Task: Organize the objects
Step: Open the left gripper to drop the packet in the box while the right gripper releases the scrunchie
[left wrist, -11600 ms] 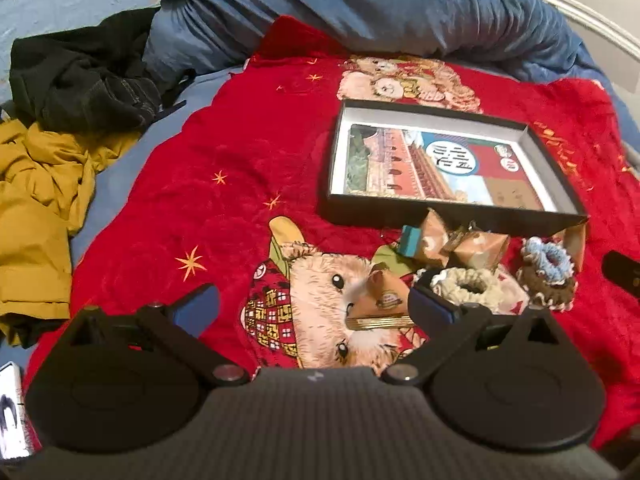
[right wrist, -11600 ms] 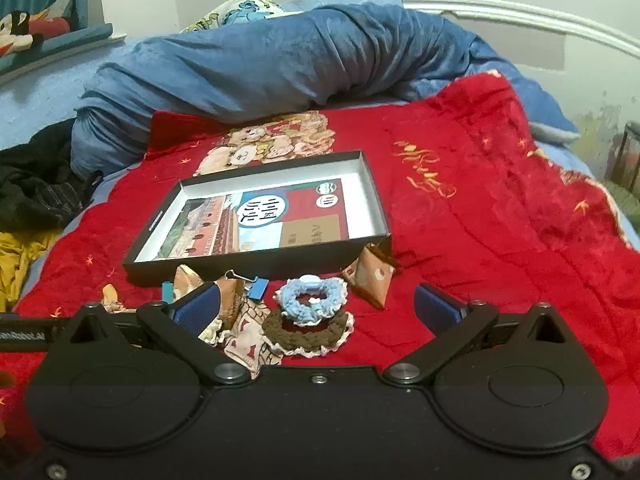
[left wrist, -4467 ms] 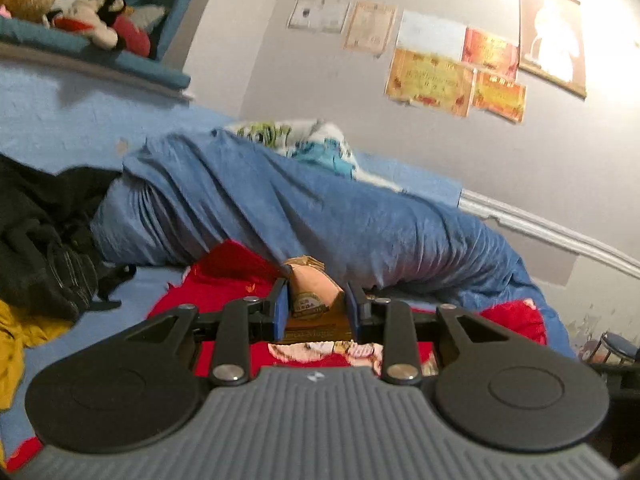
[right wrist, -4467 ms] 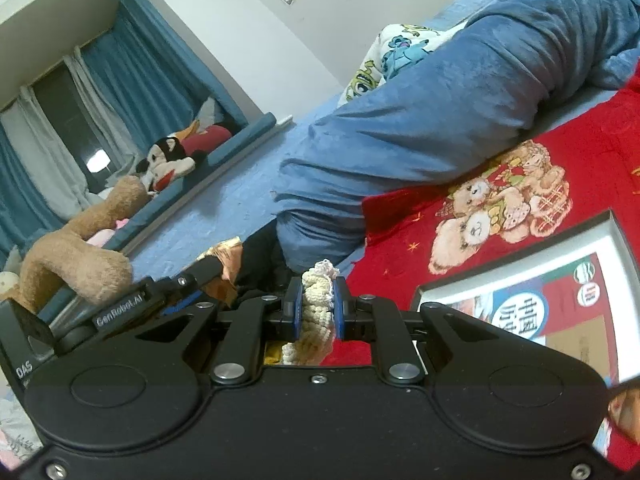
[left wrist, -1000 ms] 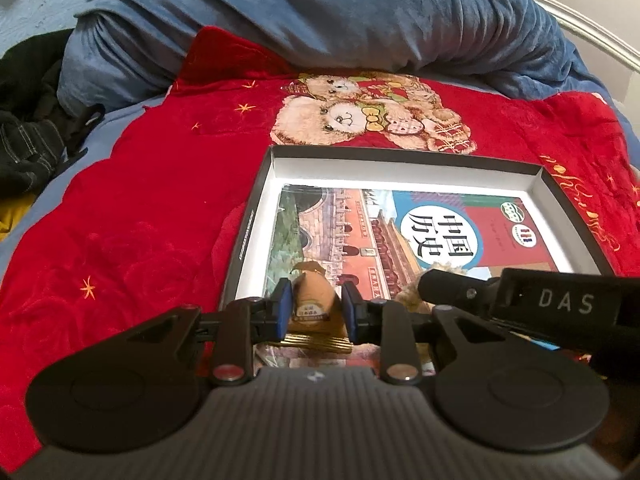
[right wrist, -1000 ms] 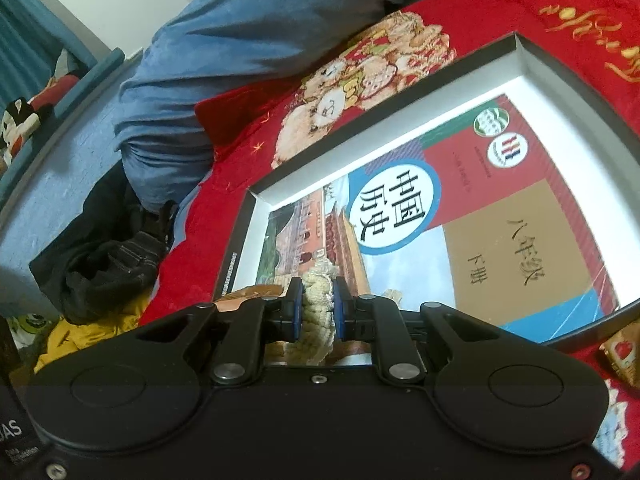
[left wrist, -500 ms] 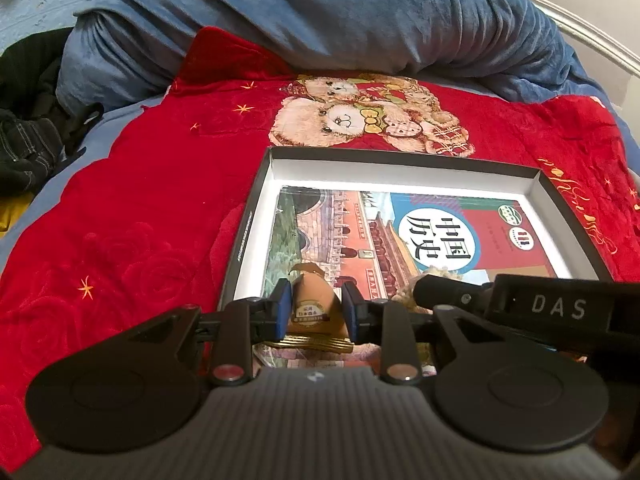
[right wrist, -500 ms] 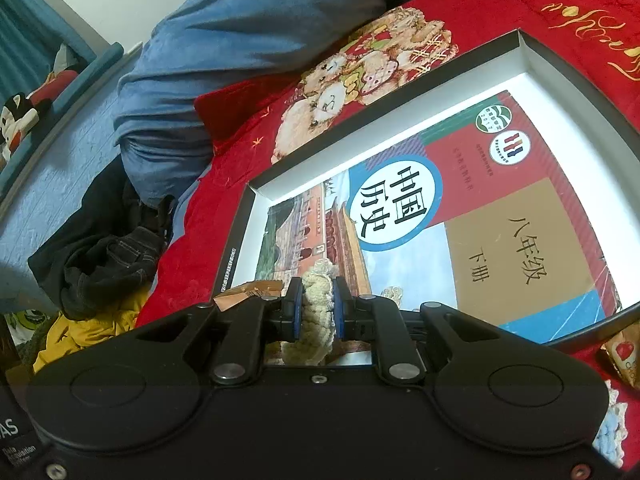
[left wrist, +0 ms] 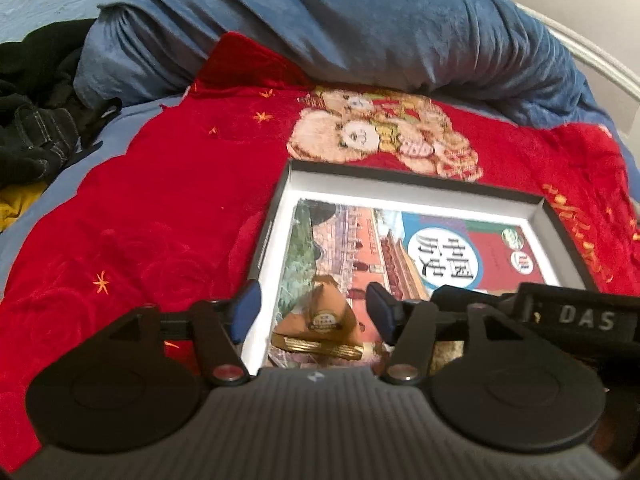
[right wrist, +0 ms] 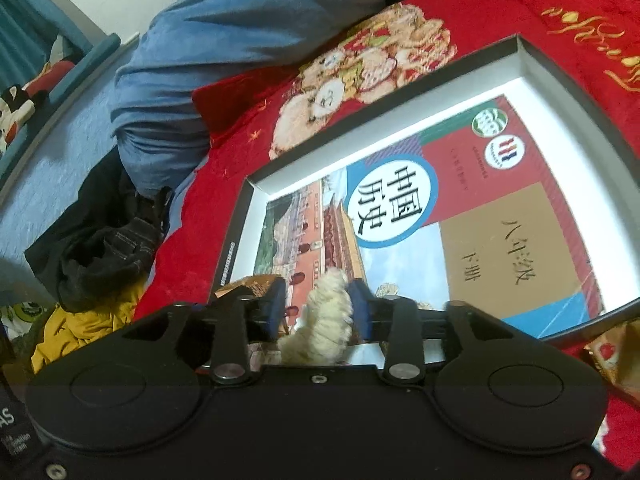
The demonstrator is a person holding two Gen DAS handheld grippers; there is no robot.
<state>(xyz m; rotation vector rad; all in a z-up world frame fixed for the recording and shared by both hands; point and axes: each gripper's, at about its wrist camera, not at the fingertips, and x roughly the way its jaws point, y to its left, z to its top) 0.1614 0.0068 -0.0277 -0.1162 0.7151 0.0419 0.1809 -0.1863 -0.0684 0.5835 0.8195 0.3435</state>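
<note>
A black box [left wrist: 416,186] with white inner walls lies on the red blanket and holds a history textbook [left wrist: 440,252]. My left gripper [left wrist: 314,312] is open over the box's near left corner. A brown triangular packet [left wrist: 324,324] lies free between its fingers on the book. My right gripper [right wrist: 316,306] is open just beside it. A cream crocheted scrunchie [right wrist: 320,324] sits loose between its fingers, still touching the right pad. The box [right wrist: 532,60] and book [right wrist: 460,216] fill the right wrist view, where the packet [right wrist: 250,284] shows at the left finger.
A rolled blue duvet [left wrist: 340,28] lies behind the box. Black clothes [left wrist: 36,136] and a yellow garment [right wrist: 76,328] are piled at the left. Another small packet [right wrist: 612,348] lies outside the box's near right edge.
Both grippers have opened. The left has let go of the brown packet and the right has loosened off the cream scrunchie, both inside the box's near left corner.
</note>
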